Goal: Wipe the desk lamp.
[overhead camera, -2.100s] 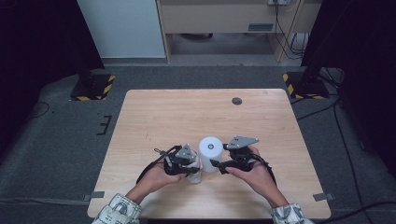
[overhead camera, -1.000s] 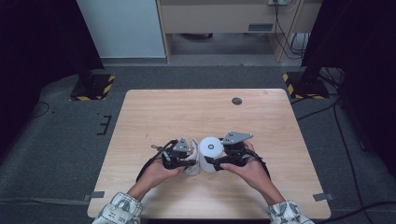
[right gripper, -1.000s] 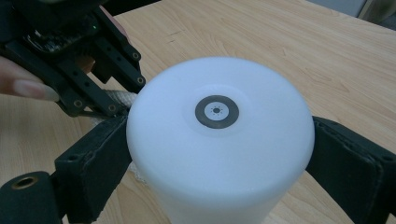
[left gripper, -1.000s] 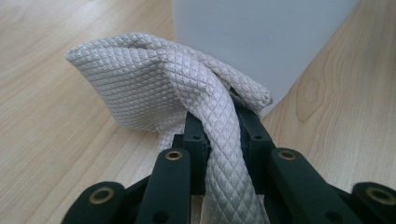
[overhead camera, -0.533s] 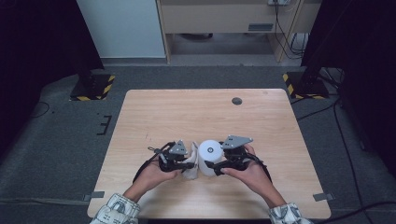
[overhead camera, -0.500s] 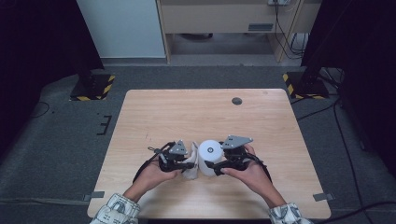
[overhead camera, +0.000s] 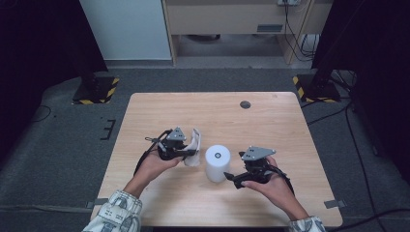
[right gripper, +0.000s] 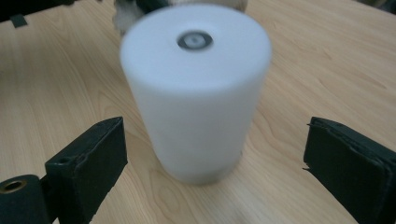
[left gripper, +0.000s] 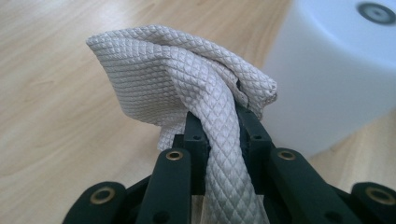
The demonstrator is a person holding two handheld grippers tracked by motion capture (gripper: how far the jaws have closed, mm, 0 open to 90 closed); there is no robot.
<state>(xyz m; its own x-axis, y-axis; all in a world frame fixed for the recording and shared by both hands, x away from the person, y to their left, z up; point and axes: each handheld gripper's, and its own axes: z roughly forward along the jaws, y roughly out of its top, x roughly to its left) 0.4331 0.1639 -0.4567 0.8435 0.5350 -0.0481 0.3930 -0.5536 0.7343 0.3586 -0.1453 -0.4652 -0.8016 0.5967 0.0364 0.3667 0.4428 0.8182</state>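
Near the front middle of the wooden table [overhead camera: 212, 111], a white cylinder [overhead camera: 217, 163] stands upright, a small dark ring centred on its top; at about nine o'clock from it the left gripper [overhead camera: 189, 152] is clamped on a bunched, quilted white cloth [overhead camera: 194, 146], which the left gripper view shows pinched between the black jaws, just beside the cylinder; at about four o'clock the right gripper [overhead camera: 231, 177] has its jaws spread wide on either side of the cylinder without touching it. As a judgement, the cloth is in hand and the cylinder is uncovered; wiping or setting the cloth down looks like what is left. Toward one o'clock a small dark disc [overhead camera: 245, 104] lies flat on the table; beyond lie grey carpet, yellow-and-black striped stand feet and a pale cabinet.
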